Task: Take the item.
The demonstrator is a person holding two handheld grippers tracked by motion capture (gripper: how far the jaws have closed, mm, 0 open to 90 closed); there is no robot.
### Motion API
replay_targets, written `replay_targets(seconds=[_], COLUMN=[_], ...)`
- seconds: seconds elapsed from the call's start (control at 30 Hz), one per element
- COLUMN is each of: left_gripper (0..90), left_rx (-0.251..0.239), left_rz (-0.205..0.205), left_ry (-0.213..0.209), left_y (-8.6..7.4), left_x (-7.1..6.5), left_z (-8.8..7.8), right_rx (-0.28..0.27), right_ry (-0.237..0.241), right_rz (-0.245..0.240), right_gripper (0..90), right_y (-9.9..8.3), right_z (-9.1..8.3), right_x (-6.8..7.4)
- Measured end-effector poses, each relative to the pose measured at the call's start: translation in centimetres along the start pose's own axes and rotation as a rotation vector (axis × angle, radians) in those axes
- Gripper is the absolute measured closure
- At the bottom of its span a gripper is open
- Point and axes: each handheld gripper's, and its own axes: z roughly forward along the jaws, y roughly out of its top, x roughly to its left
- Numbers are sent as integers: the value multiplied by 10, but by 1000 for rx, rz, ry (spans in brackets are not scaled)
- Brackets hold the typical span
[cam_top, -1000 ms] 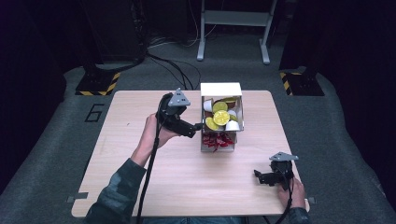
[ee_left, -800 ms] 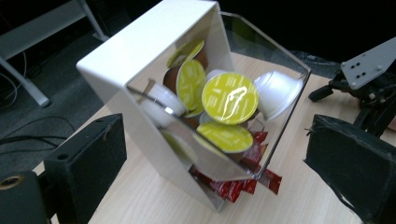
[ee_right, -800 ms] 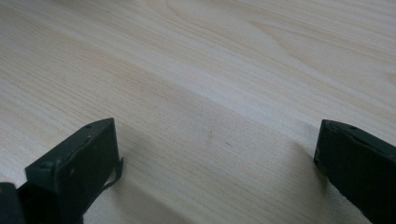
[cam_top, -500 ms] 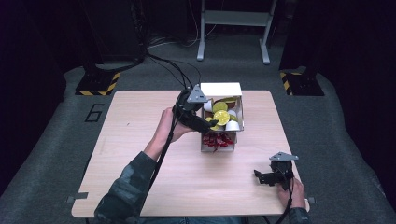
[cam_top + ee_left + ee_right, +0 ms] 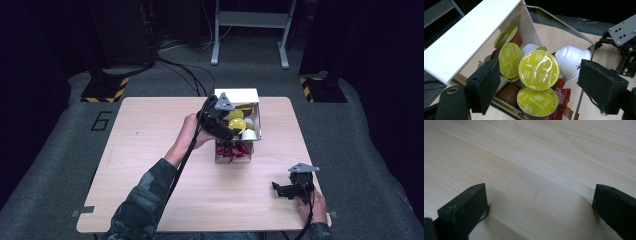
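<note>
Hovering my wide-open left gripper over the white-and-clear plastic box mid-table, I count four glossy yellow-foil round capsules; right gripper gapes above pale woodgrain table.

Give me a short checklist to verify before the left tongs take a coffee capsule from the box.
1. Left tongs open: ok, the jaws stand wide apart.
2. A capsule between the jaws: ok, a yellow-lidded capsule sits centred, nothing gripped yet.
3. Capsule free of neighbours: not ok, it leans on other capsules and a white capsule.
4. Box standing steady on the table: cannot tell.
5. Right tongs out of the way: ok, open over bare table, apart from the box.
</note>
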Motion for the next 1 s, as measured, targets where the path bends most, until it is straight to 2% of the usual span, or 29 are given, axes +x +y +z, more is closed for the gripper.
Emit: replay_targets(seconds=[0.03,0.27,0.47,0.73,0.8,0.87,0.93,1.0], left_gripper=[199,235,250,277,280,291,313,328], left_rx=[18,48,81,73,64,55,65,89], left_rz=[9,28,43,46,56,70,85,105], left_ry=[3,1,-7,0,-1,-4,-3,-20], left_y=[0,1,1,2,3,4,6,7], left_x=[0,0,0,0,-1,-3,-5,-5], left_z=[4,14,22,21,21,21,22,25], right_rx=[0,-2,0,1,-2,0,-2,-1], right_ry=[0,-5,-2,-1,-5,-2,-5,-4], right_rz=[-1,10,-2,-3,10,0,9,3], right_gripper=[0,0,0,0,0,0,0,0], right_y=[0,0,0,0,0,0,0,0], right_z=[0,0,0,0,0,0,0,0], right_x=[0,1,0,0,1,0,1,0])
